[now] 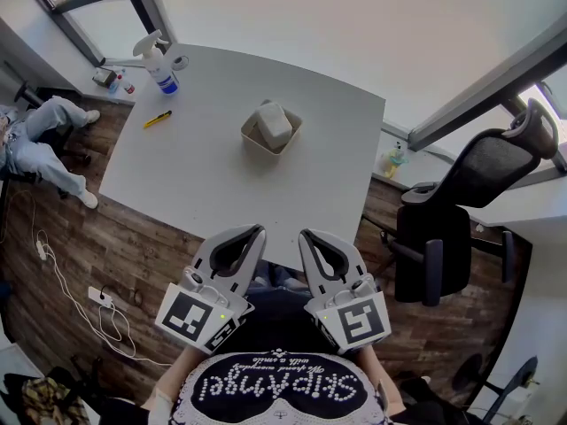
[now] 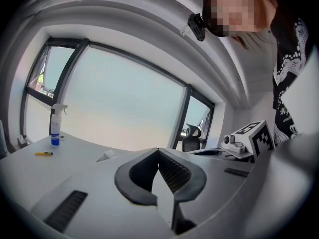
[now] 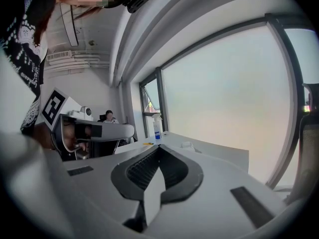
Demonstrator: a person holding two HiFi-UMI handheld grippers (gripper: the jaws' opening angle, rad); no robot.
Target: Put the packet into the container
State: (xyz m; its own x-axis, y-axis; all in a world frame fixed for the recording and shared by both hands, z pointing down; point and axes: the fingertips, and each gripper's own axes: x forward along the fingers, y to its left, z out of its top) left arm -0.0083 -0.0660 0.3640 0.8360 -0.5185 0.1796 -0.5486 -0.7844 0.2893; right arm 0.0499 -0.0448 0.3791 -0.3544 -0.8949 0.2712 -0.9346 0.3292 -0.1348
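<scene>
A white packet lies inside a small cream container near the middle of the white table. Both grippers hover at the table's near edge, well short of the container. My left gripper is shut with nothing between its tips, which meet in the left gripper view. My right gripper is likewise shut and empty, its tips touching in the right gripper view. The packet's top shows faintly beyond the jaws and as a small shape.
A spray bottle and a yellow cutter sit at the table's far left corner. A black office chair stands to the right. A seated person's legs and floor cables are at the left.
</scene>
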